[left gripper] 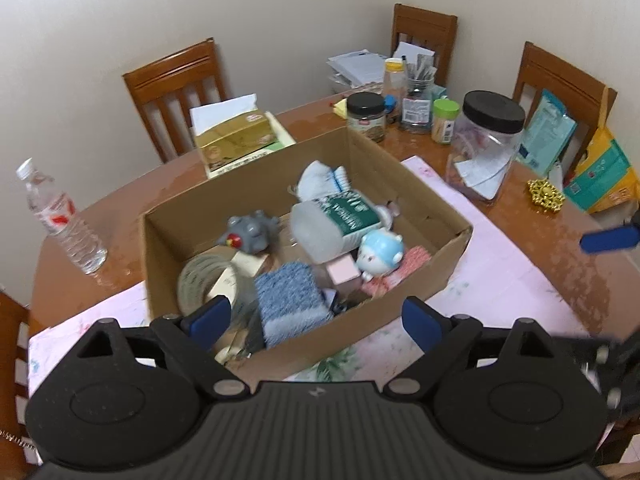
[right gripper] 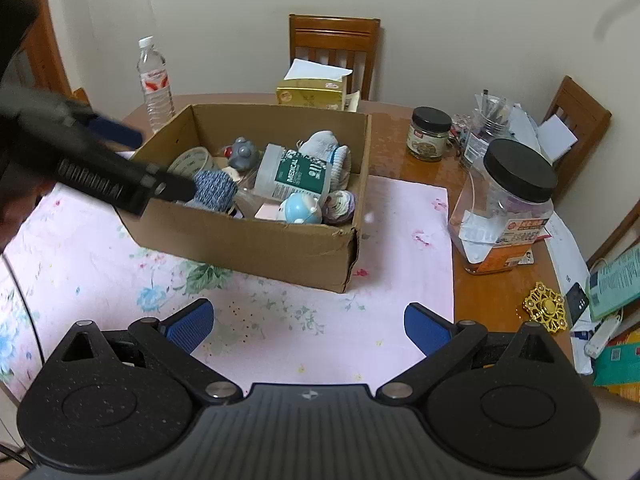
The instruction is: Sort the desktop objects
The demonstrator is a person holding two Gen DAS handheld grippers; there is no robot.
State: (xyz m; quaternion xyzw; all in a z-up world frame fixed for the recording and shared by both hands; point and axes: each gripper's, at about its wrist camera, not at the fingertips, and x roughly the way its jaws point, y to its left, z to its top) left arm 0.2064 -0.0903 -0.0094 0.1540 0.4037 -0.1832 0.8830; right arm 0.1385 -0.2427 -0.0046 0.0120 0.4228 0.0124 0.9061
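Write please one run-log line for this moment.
left hand-held gripper: open, over cardboard box | right hand-held gripper: open, above pink cloth | sponge: in box

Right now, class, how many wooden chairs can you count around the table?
3: one behind the tissue box, one behind the paper stack, one at the far right. Others may be out of frame.

Both grippers are wide open with nothing between the 2 blue fingers on either one: the left gripper (left gripper: 316, 318) hangs tilted down and shows up dark and blurry at the left of the right wrist view, while the right gripper (right gripper: 308, 326) hovers lower, fingers pointing forward.
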